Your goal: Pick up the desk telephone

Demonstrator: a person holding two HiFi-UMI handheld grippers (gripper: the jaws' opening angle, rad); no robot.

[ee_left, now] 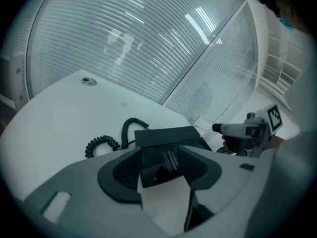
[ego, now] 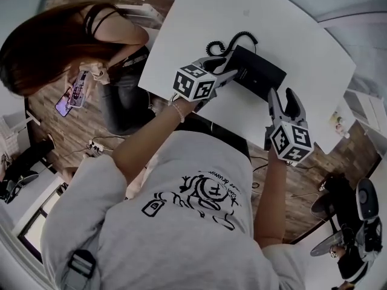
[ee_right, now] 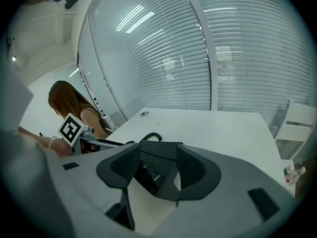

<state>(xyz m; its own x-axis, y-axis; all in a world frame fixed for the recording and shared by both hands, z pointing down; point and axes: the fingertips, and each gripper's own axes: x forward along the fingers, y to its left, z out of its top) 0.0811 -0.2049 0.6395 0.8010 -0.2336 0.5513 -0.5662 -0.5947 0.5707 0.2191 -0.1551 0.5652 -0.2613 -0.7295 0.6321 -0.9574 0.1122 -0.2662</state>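
The desk telephone [ego: 257,74] lies flat on the white worktop [ego: 199,17], toward its near edge; the left tool [ego: 222,66] and right tool [ego: 282,95] flank it, both gaping wide, gripping nothing; a bite on one corner alone might let it tilt and slip; the coiled cord [ego: 233,43] could snag; a careless nudge could push it off.

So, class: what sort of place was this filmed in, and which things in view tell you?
Most likely an office or meeting room. A black desk telephone with a coiled cord sits on a white table, and slatted blinds line the walls behind it.
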